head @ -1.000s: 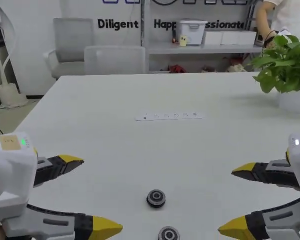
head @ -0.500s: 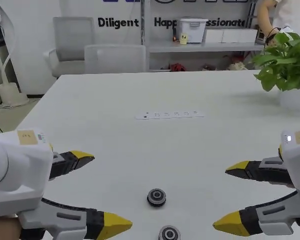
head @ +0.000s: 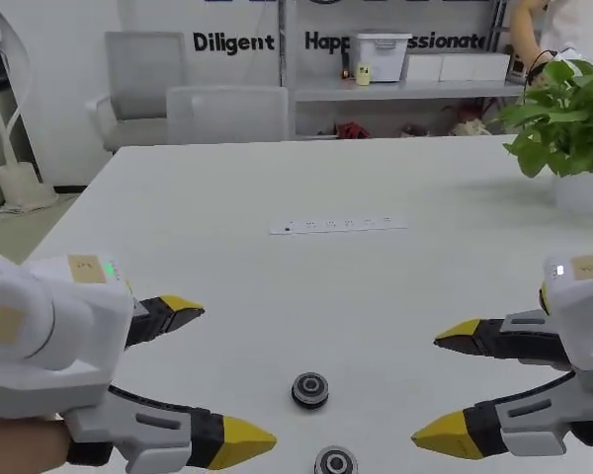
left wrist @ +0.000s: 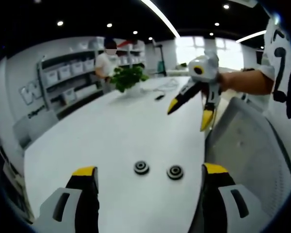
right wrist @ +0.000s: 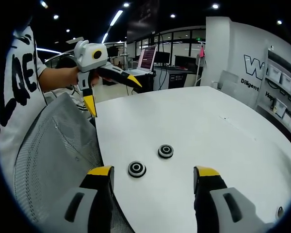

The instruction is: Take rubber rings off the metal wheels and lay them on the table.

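Wheels: two, far wheel point(head: 309, 389) and near wheel point(head: 334, 462), lying on my counter point(head: 277, 286) between my grippers | left gripper point(head: 235, 373): fingers wide, empty | right gripper point(head: 426, 387): fingers wide, empty | neither touches a wheel

Between the two pairs of jaws, the nearer metal wheel point(head: 334, 462) is cut by the head view's bottom edge, so just its upper part shows. On it and on the farther wheel point(head: 309, 389), where rubber ends and metal begins is too small to tell. The left gripper point(head: 227, 375) runs off the left and bottom edges, and the right gripper point(head: 430, 387) off the right edge. Beyond the right jaws, the potted plant point(head: 563, 118) is cropped at the right edge.
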`<state>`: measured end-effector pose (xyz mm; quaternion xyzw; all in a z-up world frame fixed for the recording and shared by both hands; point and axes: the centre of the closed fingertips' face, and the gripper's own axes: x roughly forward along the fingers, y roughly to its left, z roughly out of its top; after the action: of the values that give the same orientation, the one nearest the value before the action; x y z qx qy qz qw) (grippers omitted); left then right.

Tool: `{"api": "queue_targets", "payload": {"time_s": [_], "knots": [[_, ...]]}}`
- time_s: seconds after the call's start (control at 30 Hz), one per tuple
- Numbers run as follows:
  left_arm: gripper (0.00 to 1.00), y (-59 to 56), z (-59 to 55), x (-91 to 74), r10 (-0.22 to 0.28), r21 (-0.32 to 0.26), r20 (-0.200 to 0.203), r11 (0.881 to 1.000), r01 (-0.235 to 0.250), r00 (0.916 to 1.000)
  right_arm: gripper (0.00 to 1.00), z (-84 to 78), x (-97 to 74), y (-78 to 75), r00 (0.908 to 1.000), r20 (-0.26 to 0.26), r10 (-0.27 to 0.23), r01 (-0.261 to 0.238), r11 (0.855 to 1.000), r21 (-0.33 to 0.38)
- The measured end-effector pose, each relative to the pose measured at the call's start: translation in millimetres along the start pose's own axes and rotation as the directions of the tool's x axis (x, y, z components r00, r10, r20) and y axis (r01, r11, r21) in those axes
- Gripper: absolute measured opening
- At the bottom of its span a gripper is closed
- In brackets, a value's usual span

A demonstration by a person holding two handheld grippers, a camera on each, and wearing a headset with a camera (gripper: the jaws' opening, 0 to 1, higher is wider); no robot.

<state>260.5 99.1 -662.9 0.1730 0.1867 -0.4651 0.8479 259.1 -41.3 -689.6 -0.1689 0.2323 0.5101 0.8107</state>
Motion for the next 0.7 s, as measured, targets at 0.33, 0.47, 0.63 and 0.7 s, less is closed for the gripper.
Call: {"api": "queue_targets", "payload": {"time_s": [0.33, 0.47, 0.63, 0.7], "knots": [[0.87, 0.1, -3.2, 10.3, -0.024, 0.007, -0.015, 1.000, 0.024, 0.9996, 0.62, 0.2, 8.5, 1.7, 0.9994, -0.002, 0.033, -0.033, 0.999, -0.033], [0.86, 1.3, -6.8, 14.7, -0.035, 0.011, -0.025, 0.999, 0.035, 0.9991, 0.61, 0.2, 12.8, -0.8, 0.9988, 0.011, 0.049, -0.048, 0.998, -0.029], [0.85, 2.5, -10.0, 20.2, -0.045, 0.015, -0.036, 0.999, 0.046, 0.9983, 0.58, 4.9, 17.8, 0.2, 0.9970, 0.039, 0.067, -0.066, 0.998, -0.021], [0.84, 3.1, -11.1, 21.7, -0.048, 0.016, -0.039, 0.999, 0.049, 0.9981, 0.58, 4.4, 19.6, -0.5, 0.9968, 0.037, 0.071, -0.070, 0.997, -0.017]]}}
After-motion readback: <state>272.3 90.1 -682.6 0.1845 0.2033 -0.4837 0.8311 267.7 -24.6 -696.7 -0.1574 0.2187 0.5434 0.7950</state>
